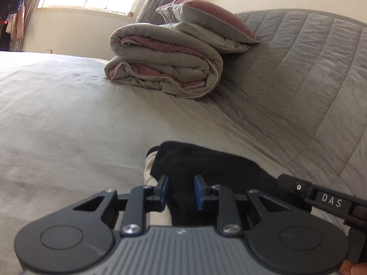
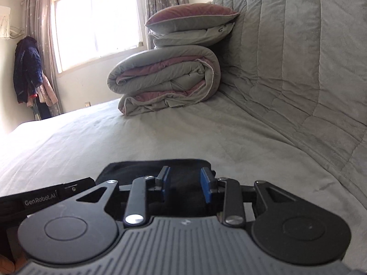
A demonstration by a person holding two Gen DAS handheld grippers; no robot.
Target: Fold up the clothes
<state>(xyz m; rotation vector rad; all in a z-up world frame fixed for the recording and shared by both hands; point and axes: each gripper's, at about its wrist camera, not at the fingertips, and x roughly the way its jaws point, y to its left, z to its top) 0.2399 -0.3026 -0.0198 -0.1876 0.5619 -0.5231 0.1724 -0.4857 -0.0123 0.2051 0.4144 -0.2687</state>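
Observation:
A black garment (image 1: 206,167) lies flat on the grey bed sheet (image 1: 68,114), with a pale cream piece (image 1: 149,171) showing along its left edge. My left gripper (image 1: 181,191) hovers low over it, open, its blue pads (image 1: 199,191) apart with only dark cloth seen between them. In the right wrist view the same black garment (image 2: 183,183) lies under my right gripper (image 2: 186,184), which is also open with nothing pinched. The right gripper's body (image 1: 321,197) enters the left view at the right; the left gripper's body (image 2: 45,197) shows at the left.
A folded grey and mauve duvet (image 2: 165,82) with a pillow (image 2: 190,16) on top sits at the far end of the bed. A quilted grey cover (image 2: 298,68) rises on the right. Coats (image 2: 27,68) hang by the window at the left wall.

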